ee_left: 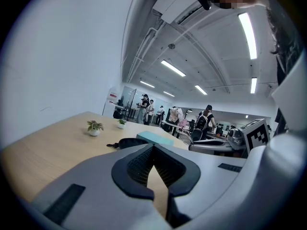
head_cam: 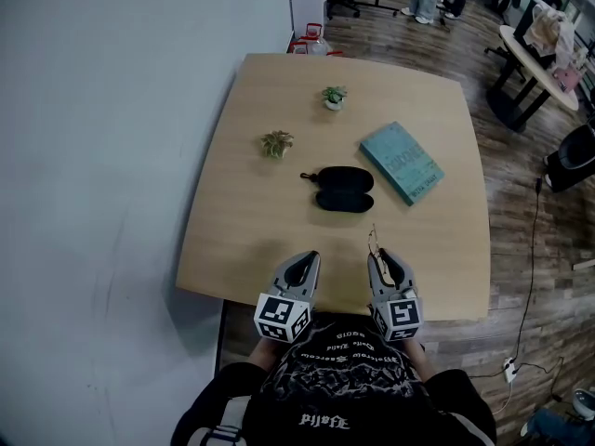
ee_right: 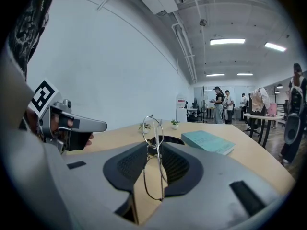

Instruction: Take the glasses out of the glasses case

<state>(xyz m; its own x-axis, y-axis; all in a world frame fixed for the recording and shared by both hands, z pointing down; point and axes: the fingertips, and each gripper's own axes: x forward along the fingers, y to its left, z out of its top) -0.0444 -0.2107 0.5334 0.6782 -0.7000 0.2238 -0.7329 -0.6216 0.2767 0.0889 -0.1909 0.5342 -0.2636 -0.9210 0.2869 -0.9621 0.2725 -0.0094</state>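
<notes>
The black glasses case lies open in the middle of the wooden table, its two halves empty as far as I can see. Thin wire-framed glasses stand upright in my right gripper, near the table's front edge. In the right gripper view the glasses are pinched between the pads, with the case beyond them. My left gripper hangs beside the right one, shut and empty. In the left gripper view its jaws meet at the tips, and the case lies ahead.
A teal book lies right of the case. Two small potted plants stand behind it. A white wall runs along the table's left side. A large water bottle stands past the far edge, and people stand far back in the room.
</notes>
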